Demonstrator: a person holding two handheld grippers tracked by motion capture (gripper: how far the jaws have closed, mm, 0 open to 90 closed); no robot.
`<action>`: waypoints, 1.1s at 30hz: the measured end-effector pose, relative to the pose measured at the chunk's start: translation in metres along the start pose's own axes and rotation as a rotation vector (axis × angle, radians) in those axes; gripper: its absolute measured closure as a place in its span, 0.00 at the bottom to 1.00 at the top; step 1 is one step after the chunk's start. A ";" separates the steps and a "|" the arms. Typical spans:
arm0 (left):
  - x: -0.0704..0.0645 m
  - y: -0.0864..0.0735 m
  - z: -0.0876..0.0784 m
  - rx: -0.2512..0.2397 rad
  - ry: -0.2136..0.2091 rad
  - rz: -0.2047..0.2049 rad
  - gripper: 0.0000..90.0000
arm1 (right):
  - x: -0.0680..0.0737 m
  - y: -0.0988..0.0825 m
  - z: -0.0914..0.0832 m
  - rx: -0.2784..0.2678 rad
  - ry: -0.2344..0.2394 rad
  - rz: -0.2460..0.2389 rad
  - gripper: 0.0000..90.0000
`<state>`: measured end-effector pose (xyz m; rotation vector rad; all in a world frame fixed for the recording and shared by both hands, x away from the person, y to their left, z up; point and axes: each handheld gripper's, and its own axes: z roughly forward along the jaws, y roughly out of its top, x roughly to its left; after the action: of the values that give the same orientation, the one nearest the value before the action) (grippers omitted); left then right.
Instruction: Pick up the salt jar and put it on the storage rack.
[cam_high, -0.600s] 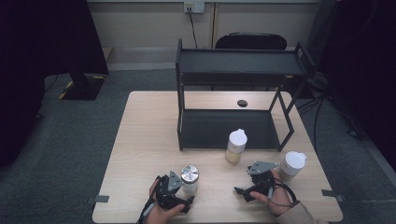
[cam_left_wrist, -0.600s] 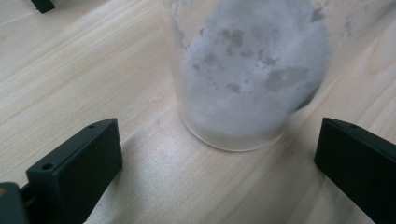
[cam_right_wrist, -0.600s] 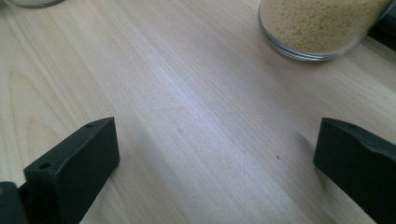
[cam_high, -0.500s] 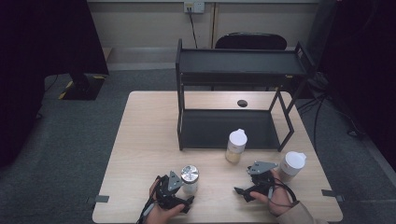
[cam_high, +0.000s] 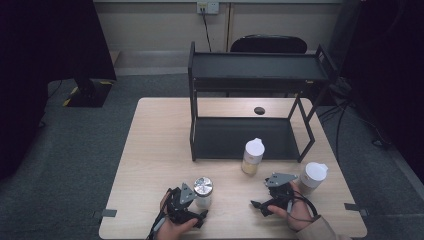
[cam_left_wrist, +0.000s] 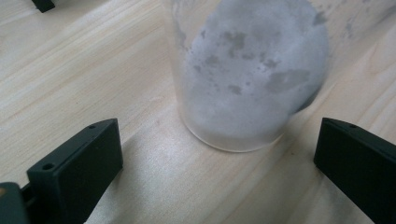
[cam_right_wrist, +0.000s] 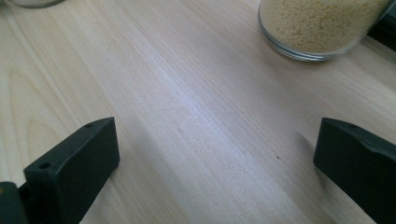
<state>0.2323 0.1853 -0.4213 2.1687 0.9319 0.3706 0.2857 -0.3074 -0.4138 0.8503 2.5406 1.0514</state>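
Wooden and pale, the worktop (cam_high: 150, 150) holds three jars and a black shelf rack (cam_high: 255, 75). Near the front edge stands a jar with a shiny silver lid (cam_high: 203, 191), and it is full of white powder. The left tool (cam_high: 196, 209) sits right by this jar, low on the worktop. In the left gripper view its two black jaws stand wide apart, one on each side of the jar's bottom (cam_left_wrist: 247, 74) — they do not touch the glass.

The right tool (cam_high: 262, 206) rests on the worktop too, held in a hand (cam_high: 295, 212). Its jaws are wide apart as well, with bare wood between them. A jar of small yellow grains (cam_high: 252, 156) stands up ahead of it, just in front of the rack; the right gripper view shows its round base (cam_right_wrist: 322, 28). Another jar with a white lid (cam_high: 312, 176) stands just beside the right hand.
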 end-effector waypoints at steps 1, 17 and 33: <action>0.000 0.000 0.000 0.000 -0.001 -0.001 0.01 | 0.000 0.000 0.000 0.000 0.000 0.000 0.00; 0.002 -0.001 -0.002 -0.028 -0.004 -0.034 0.02 | 0.000 0.000 0.000 0.000 0.000 0.000 0.00; 0.001 -0.001 -0.002 -0.069 -0.011 -0.053 0.03 | 0.000 0.000 0.000 0.000 0.000 0.000 0.00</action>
<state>0.2317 0.1877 -0.4213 2.0777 0.9552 0.3589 0.2857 -0.3074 -0.4138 0.8504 2.5406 1.0515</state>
